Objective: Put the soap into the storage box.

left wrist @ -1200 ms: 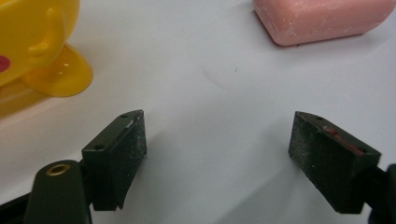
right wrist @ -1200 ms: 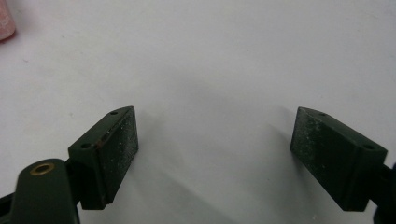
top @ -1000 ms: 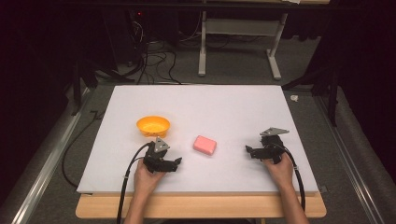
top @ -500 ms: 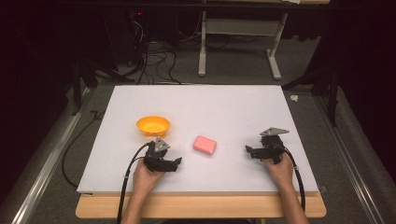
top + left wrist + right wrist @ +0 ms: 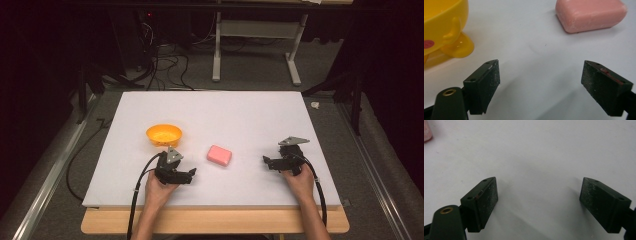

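Resting low on the white table top [image 5: 240, 107], the left gripper [image 5: 189, 174] sits in the person's left hand [image 5: 159, 189] near the front edge, its jaws pointed toward the pink bar of soap [image 5: 219, 155]. In the left gripper view the two black pads [image 5: 485, 82] stand well apart with bare white surface between them; the jaws have just been opening, and no object lies between them. The soap [image 5: 591, 14] lies ahead of that gripper and slightly toward its right jaw, clear of both pads.

The soap lies flat on the table, roughly midway between the two grippers and touching neither. The yellow bowl [image 5: 164, 135] stands behind the left gripper, to the left of the soap and apart from it. In the left gripper view the bowl [image 5: 441, 27] shows a small foot, a moulded arm and a pink spot on its side, suggesting a chick-shaped design.

The right gripper [image 5: 268, 162] rests on the table in the person's right hand [image 5: 299, 181], with its jaws turned toward the soap. In the right gripper view its pads [image 5: 484, 200] are spread wide over empty table surface, and a pink corner of the soap [image 5: 427, 133] appears at the upper left edge. A black cable [image 5: 137, 195] trails from the left gripper back over the wooden front rail [image 5: 225, 222].
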`<state>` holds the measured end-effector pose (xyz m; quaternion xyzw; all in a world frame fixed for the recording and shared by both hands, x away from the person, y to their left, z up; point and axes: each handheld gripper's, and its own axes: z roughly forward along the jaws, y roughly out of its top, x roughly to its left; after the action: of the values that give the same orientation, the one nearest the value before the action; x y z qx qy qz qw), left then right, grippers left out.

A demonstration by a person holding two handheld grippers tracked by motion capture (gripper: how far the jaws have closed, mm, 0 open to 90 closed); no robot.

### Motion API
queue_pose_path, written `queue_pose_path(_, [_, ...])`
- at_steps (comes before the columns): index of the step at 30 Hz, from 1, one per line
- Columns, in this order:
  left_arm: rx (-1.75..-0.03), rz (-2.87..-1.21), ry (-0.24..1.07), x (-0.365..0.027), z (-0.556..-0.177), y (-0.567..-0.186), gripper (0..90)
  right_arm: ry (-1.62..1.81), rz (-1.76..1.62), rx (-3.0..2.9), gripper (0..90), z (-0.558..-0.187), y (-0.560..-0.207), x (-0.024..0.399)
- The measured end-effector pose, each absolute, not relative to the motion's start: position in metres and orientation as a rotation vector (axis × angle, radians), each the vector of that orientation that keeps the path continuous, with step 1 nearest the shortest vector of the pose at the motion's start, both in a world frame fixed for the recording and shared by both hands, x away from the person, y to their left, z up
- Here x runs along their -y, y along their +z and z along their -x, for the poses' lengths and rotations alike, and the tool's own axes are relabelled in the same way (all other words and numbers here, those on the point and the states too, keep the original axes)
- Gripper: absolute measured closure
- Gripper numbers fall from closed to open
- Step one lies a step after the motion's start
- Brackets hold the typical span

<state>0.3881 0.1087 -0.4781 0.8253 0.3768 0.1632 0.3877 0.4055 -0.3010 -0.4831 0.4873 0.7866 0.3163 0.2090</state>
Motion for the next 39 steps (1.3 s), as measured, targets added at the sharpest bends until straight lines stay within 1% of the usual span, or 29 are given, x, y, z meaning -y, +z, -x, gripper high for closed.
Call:
queue_pose_path(9, [-0.955, -2.066, 0.403, -0.108, -0.381, -0.467, 14.4, 0.88, -1.355, -2.188, 15.7, -0.405, -0.483, 0.301])
queue_pose_path(13, [-0.929, -2.065, 0.41, -0.1, -0.377, -0.459, 13.8, 0.879, -1.352, -2.189, 15.7, -0.406, -0.483, 0.301])
queue_pose_path(18, [-0.916, -2.053, 0.414, -0.09, -0.376, -0.452, 11.0, 0.878, -1.351, -2.19, 15.7, -0.406, -0.483, 0.301])
queue_pose_path(32, [-0.952, -2.008, 0.395, -0.062, -0.383, -0.444, 7.2, 0.877, -1.35, -2.189, 15.7, -0.406, -0.483, 0.301])
queue_pose_path(39, [-0.961, -2.018, 0.404, -0.053, -0.388, -0.442, 5.5, 0.878, -1.351, -2.19, 15.7, -0.406, -0.483, 0.301])
